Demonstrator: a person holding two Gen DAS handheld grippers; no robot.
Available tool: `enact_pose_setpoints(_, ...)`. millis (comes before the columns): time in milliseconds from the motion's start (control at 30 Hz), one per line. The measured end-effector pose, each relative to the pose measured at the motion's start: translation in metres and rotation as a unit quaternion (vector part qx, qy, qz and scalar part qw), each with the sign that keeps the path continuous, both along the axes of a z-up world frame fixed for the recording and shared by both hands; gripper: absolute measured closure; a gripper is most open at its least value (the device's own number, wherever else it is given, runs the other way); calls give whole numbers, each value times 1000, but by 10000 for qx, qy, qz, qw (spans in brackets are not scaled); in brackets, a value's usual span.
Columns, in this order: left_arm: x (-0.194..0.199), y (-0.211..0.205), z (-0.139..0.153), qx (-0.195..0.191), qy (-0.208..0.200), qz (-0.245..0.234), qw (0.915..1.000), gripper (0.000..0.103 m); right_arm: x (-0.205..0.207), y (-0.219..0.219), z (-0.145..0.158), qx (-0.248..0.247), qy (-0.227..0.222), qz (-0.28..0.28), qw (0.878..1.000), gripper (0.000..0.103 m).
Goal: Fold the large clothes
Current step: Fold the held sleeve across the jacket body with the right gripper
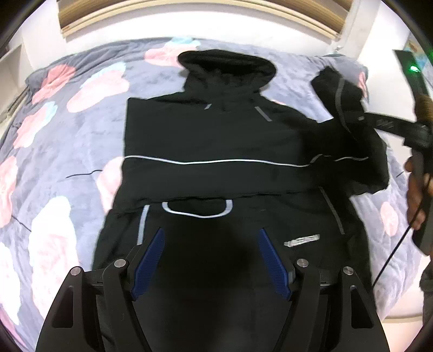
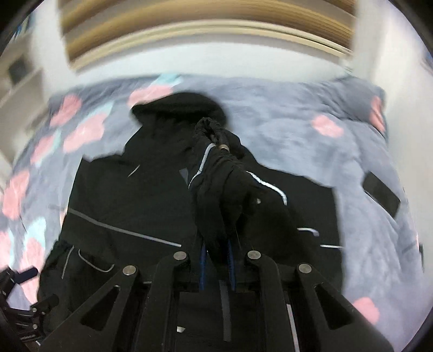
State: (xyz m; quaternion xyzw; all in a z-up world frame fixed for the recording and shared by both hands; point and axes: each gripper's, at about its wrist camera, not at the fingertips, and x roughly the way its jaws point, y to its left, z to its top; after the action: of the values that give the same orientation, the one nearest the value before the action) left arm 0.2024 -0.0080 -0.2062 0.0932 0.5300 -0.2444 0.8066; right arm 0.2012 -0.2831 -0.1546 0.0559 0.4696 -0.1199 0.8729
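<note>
A black hooded jacket (image 1: 216,140) with grey reflective stripes lies flat on the bed, hood at the far end. Its left sleeve is folded across the chest. My left gripper (image 1: 211,238) is open and empty, just above the jacket's lower front. My right gripper (image 2: 217,243) is shut on the jacket's right sleeve (image 2: 224,173), holding its cuff lifted above the body. In the left wrist view the raised sleeve (image 1: 341,92) and the right gripper (image 1: 354,119) show at the right.
The bed carries a grey quilt (image 1: 54,130) with pink and white flowers. A wooden headboard (image 1: 189,13) and white wall stand beyond it. A black flat object (image 2: 381,193) lies on the quilt at the right. The person's hand (image 1: 416,189) is at the right edge.
</note>
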Motion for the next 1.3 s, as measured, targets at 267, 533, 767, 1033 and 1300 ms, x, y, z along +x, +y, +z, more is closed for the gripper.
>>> enact_pose_setpoints(267,57,33,-28,23,249,135,9996,30,74,83,-98,-236,1053,349,9936,86)
enact_pose_setpoints(533,94,33,-58,15,484,487,9976,30,88,101,-158,-586,1677,909,9799,67)
enact_pose_setpoints(767,112,-5,-62,-296,589,274,9974,30,40,70,-98,667,1137,1267,9831,48)
enact_pose_setpoints(1033,134,-79,-70,-1203,1014,-283,9871,30,11,-16,-84,292,645,-65,9975,50)
enact_pose_setpoints(1300,147,-123,-105,-1601,1703,-288,9719,30,22,-49,-146,908,1118,-439,9886,53)
